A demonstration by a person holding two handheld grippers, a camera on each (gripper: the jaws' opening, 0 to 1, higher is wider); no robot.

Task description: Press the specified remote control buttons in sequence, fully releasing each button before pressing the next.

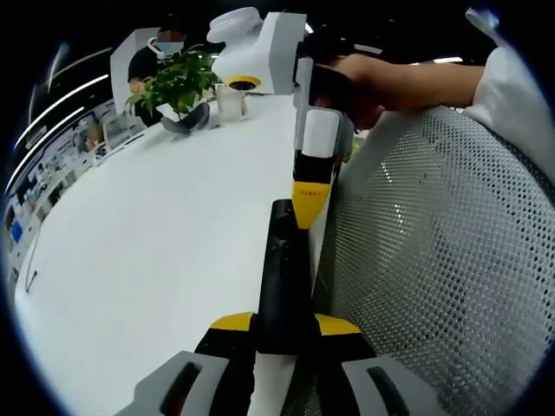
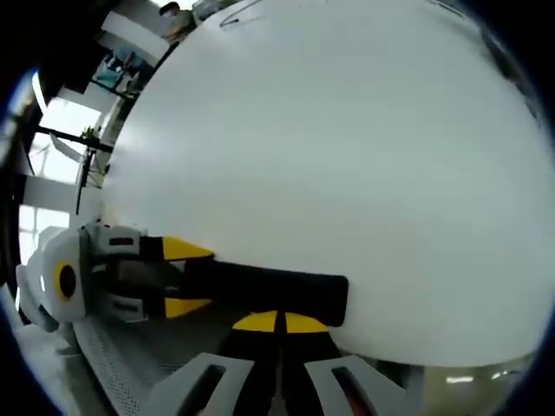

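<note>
Over the white table (image 1: 156, 251), the left gripper (image 1: 284, 334) clamps the black remote control (image 1: 284, 277) while the right gripper (image 2: 279, 322), jaws closed, presses it; sequence progress cannot be determined.

An office: a long white table (image 1: 147, 234), mesh chair (image 1: 434, 260), potted plant (image 1: 178, 82), ceiling strip lights.

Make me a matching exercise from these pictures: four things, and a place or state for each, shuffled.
Things:
1. remote control
2. potted plant
3. mesh chair back
4. right gripper

Places or states:
A. at the far end of the white table
B. jaws together, tip at the remote's far end
C. clamped between the jaws of the left gripper
D. beside the table's edge

Pairs: 1-C, 2-A, 3-D, 4-B
</note>
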